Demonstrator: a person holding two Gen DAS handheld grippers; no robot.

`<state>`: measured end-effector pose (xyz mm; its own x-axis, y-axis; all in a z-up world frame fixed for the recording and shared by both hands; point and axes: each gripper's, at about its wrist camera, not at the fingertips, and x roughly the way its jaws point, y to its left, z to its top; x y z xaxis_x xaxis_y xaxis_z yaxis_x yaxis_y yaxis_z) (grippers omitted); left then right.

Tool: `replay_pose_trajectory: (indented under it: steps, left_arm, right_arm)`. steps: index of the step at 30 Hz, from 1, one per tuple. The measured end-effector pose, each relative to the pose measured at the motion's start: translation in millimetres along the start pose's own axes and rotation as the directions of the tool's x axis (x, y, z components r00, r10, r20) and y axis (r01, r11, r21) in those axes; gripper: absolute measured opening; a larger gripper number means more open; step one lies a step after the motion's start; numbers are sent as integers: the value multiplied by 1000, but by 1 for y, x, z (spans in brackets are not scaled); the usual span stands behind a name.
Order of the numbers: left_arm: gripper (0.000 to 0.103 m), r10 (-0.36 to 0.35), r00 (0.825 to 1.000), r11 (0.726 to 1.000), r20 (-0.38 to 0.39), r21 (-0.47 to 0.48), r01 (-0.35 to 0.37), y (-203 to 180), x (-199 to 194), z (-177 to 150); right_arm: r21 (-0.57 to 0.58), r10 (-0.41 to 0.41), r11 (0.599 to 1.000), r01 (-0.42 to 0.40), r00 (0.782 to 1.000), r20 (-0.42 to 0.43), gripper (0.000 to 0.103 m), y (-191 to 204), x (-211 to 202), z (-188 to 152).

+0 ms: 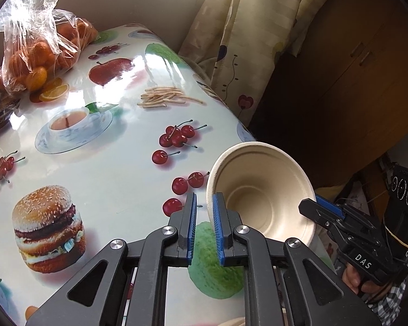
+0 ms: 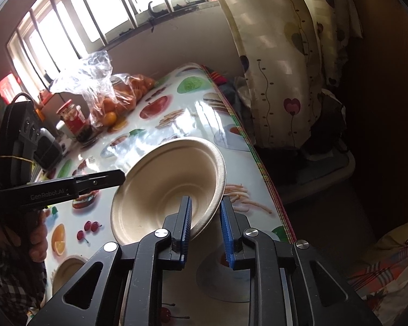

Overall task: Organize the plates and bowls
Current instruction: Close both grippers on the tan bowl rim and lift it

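Pinching opposite rims, the left gripper (image 1: 205,226) and right gripper (image 2: 205,226) both clamp the tilted beige bowl (image 1: 261,193) above the table's (image 1: 117,163) 3 o'clock edge

Both cameras ride just behind their own claws, looking steeply down and forward along the fingers. The left wrist view sits close over the table (image 1: 117,163), facing a bag of oranges (image 1: 40,46) and the curtain (image 1: 244,40). The right wrist view faces across the same table toward the barred window (image 2: 95,8). Both views share the paper bowl (image 1: 261,190), close in front of each lens, and each shows the other claw at its edge.
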<state>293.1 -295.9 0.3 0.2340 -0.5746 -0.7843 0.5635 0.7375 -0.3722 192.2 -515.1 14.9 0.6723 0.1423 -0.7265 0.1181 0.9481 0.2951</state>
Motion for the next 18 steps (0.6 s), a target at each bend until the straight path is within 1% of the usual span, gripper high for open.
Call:
replay_pose_trajectory:
  steps: [9, 18]
  left_arm:
    - [13, -23, 1000, 1000, -9, 2, 23, -4, 1, -2]
    - [13, -26, 1000, 1000, -3, -3, 26, -4, -1, -2]
  right_arm:
    - [22, 3, 1000, -3, 1000, -3, 19, -1, 1, -1]
    - [27, 0, 1000, 0, 1000, -4, 19, 0, 0, -1]
